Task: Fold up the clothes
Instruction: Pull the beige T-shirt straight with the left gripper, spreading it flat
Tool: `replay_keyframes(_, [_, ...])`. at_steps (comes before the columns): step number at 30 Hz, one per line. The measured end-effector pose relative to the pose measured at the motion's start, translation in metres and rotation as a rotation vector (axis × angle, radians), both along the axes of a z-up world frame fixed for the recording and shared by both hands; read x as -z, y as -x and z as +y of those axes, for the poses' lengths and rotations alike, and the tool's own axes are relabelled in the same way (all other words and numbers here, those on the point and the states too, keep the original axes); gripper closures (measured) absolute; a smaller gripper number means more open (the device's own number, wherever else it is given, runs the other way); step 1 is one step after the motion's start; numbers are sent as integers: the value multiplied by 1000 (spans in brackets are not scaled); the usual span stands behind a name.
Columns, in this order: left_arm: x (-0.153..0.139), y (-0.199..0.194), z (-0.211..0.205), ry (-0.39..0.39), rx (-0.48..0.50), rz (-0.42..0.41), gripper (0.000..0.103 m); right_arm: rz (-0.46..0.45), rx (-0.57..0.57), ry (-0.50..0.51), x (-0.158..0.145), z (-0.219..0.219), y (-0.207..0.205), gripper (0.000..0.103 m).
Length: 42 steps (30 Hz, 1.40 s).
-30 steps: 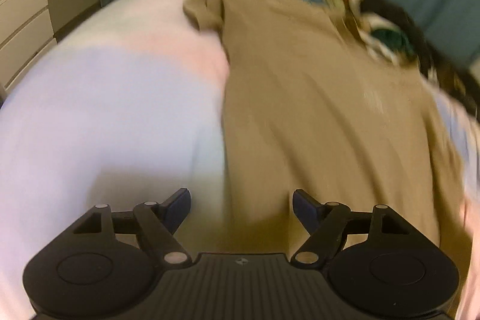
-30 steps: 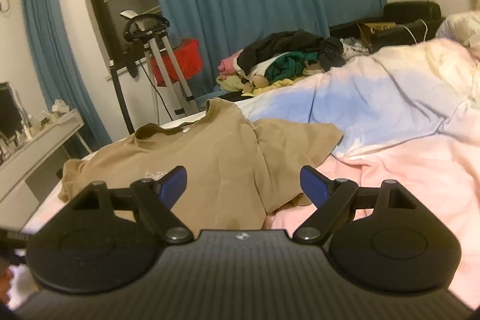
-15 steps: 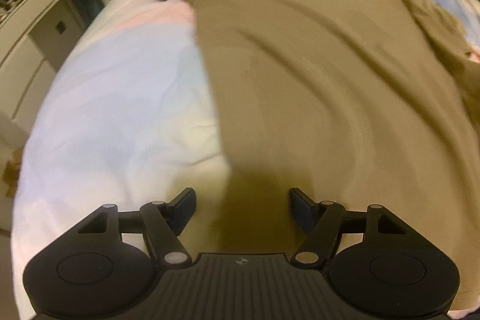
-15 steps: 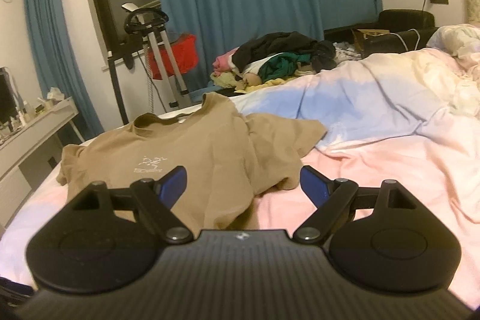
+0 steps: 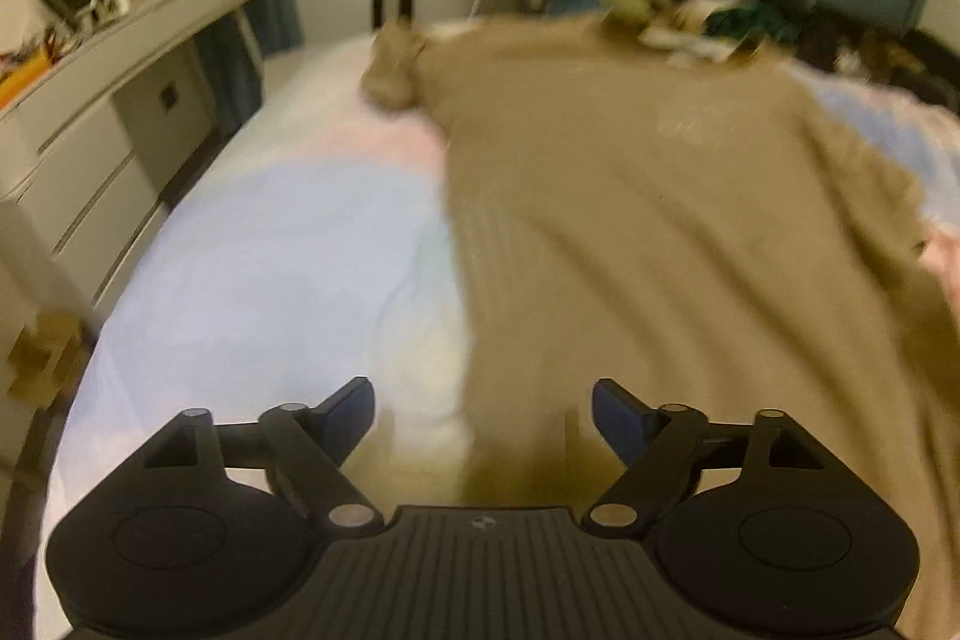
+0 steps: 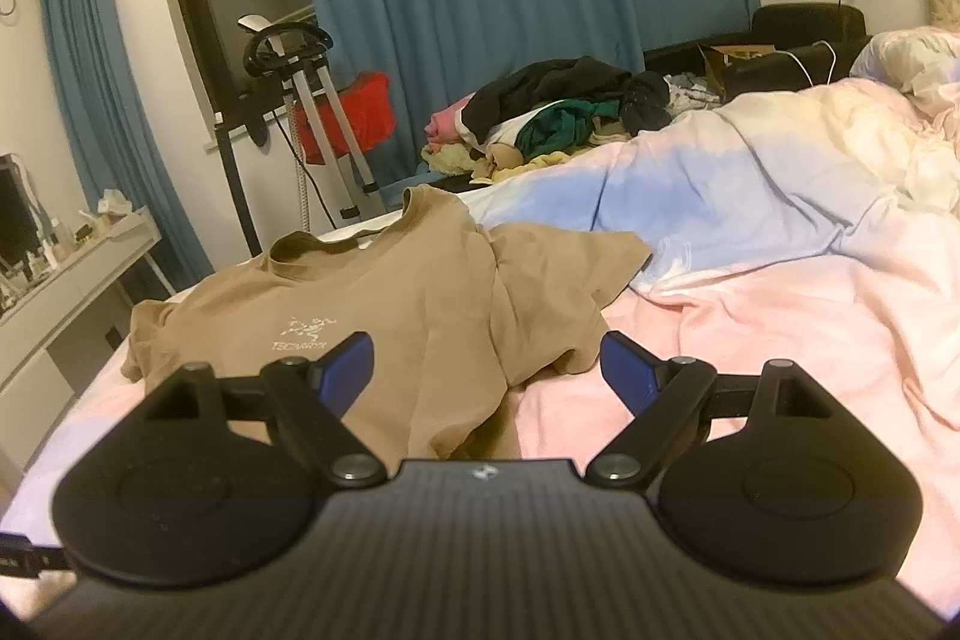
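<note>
Tan T-shirt spread on pastel duvet, right gripper open above it; clothes pile behind

A bed under a pastel duvet bears a tan T-shirt; a clothes heap lies behind.

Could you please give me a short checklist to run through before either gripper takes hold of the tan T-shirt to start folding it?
1. Tan T-shirt lies logo up on the bed: ok.
2. Shirt flat: not ok; the sleeve beside the pink bedding is bunched.
3. Left gripper empty, its jaws opening: ok.
4. Right gripper open and empty: ok.
5. Clothes pile clear of the shirt: ok.
6. Near hem position: cannot tell.
</note>
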<state>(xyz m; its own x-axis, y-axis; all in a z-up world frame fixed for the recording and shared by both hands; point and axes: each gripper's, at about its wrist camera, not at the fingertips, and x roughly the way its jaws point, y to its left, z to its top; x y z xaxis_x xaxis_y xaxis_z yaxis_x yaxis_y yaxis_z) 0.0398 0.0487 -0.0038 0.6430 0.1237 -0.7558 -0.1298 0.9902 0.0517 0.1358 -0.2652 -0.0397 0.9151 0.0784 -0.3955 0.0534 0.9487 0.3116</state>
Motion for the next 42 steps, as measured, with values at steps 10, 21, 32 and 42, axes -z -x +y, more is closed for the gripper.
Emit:
replay_keyframes(10, [-5,-18,-79,113,115,-237,3,6,-3,22,3,1,-8,19])
replay_keyframes(21, [72,-38,-80,110,67,-245,3,-5,-14,-18,10,-4,-22,19])
replay_keyframes(32, [88,-39,-88,29,91,-264,2,51,79,-265,43,-53,-47,19])
replay_keyframes(42, [94,-27,-95,2,159,-275,2,130,138,-655,94,-124,-91,22])
